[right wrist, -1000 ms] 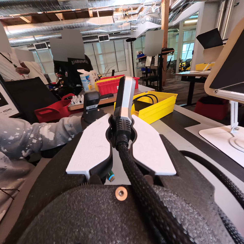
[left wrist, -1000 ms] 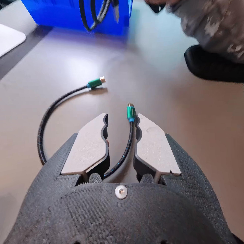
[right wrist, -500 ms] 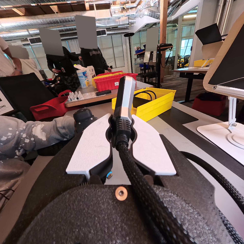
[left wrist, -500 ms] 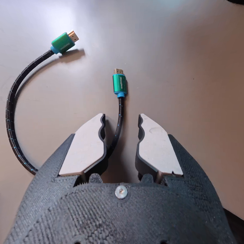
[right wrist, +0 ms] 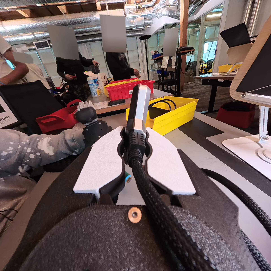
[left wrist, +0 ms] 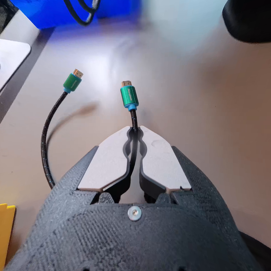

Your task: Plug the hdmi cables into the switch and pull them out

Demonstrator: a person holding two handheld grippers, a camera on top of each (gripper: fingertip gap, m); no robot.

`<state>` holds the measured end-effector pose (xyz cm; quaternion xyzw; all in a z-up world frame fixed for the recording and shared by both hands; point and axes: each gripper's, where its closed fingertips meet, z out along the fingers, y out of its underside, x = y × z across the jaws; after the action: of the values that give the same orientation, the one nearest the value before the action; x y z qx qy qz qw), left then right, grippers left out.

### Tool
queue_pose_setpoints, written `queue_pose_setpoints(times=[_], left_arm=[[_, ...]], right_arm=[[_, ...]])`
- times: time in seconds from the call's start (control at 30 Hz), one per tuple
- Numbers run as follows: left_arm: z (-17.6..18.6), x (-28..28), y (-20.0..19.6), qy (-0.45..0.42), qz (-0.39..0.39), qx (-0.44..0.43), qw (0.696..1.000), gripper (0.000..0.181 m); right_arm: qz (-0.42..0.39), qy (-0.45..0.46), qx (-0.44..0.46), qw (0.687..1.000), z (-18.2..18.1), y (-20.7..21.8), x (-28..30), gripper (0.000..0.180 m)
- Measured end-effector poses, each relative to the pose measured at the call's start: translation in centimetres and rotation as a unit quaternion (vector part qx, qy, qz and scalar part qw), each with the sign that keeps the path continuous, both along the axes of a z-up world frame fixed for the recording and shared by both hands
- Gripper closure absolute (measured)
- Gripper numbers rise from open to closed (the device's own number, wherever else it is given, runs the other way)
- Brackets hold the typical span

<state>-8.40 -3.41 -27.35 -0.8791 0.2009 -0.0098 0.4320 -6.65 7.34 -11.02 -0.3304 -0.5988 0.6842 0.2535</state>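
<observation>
Between the pale fingers of the left gripper (left wrist: 134,129) runs one braided HDMI cable (left wrist: 133,146), pinched at the fingertips just behind the first green plug (left wrist: 129,97), which stands up off the table (left wrist: 190,117) with its gold tip pointing away. That cable loops back under the gripper body and out to the left, ending in a second green plug (left wrist: 72,83), raised above the tabletop with a blurred shadow under it; so two plugs, one cable. The right gripper (right wrist: 134,144) has its jaws closed narrowly on the switch (right wrist: 137,108), a single black and silver box held upright by its ribbed black strain relief, with one thick braided lead (right wrist: 154,205) trailing back over the gripper body. A green plug tip (right wrist: 127,177) peeks out beneath its left finger. Farther out sit one blue bin (left wrist: 58,13) holding dark cables, one yellow bin (right wrist: 168,115) with more, and two red trays (right wrist: 126,90) on a second table.
</observation>
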Motion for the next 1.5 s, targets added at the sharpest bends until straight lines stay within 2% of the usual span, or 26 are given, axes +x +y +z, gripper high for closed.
queue_pose_setpoints(times=[0.23, 0.37, 0.57, 0.77, 0.9, 1.0, 1.1, 1.2, 1.33, 1.43, 1.5], left_arm=[[3.3, 0.1, -0.1, -0.064, -0.010, 0.080, 0.995, 0.174], [6.2, 0.7, -0.5, -0.139, -0.032, 0.135, 0.980, 0.174], [10.7, 2.7, -1.9, -0.274, -0.095, 0.191, 0.938, 0.174], [14.1, 4.5, -3.3, -0.401, -0.161, 0.221, 0.874, 0.173], [14.7, 5.4, -4.3, -0.471, -0.205, 0.193, 0.836, 0.173], [13.4, 4.9, -3.6, -0.486, -0.181, 0.152, 0.842, 0.173], [11.7, 3.6, -2.7, -0.472, -0.135, 0.137, 0.860, 0.173], [10.8, 2.4, -2.0, -0.421, -0.091, 0.143, 0.891, 0.174], [11.2, 2.9, -2.2, -0.348, -0.091, 0.159, 0.919, 0.173], [13.0, 4.4, -3.6, -0.367, -0.143, 0.162, 0.905, 0.173], [15.2, 5.7, -5.5, -0.428, -0.206, 0.163, 0.865, 0.173]], right_arm=[[0.004, -0.010, 0.003, 1.000, -0.5, 0.0, -0.1, 0.156], [0.023, -0.010, 0.004, 1.000, -0.8, -0.3, 0.2, 0.156], [0.139, 0.011, -0.043, 0.989, 0.4, -2.1, 2.8, 0.156], [0.251, 0.027, -0.101, 0.962, 2.1, -3.1, 5.7, 0.157], [0.283, 0.032, -0.114, 0.952, 2.9, -3.2, 6.8, 0.157], [0.286, 0.034, -0.118, 0.950, 3.1, -2.9, 7.1, 0.157], [0.280, 0.032, -0.119, 0.952, 3.0, -2.5, 7.0, 0.157], [0.265, 0.027, -0.112, 0.957, 2.7, -2.3, 6.5, 0.157], [0.239, 0.019, -0.080, 0.968, 2.1, -2.3, 5.9, 0.157], [0.240, 0.027, -0.067, 0.968, 2.8, -2.4, 6.4, 0.156], [0.247, 0.042, -0.068, 0.966, 3.9, -2.1, 7.2, 0.156]])
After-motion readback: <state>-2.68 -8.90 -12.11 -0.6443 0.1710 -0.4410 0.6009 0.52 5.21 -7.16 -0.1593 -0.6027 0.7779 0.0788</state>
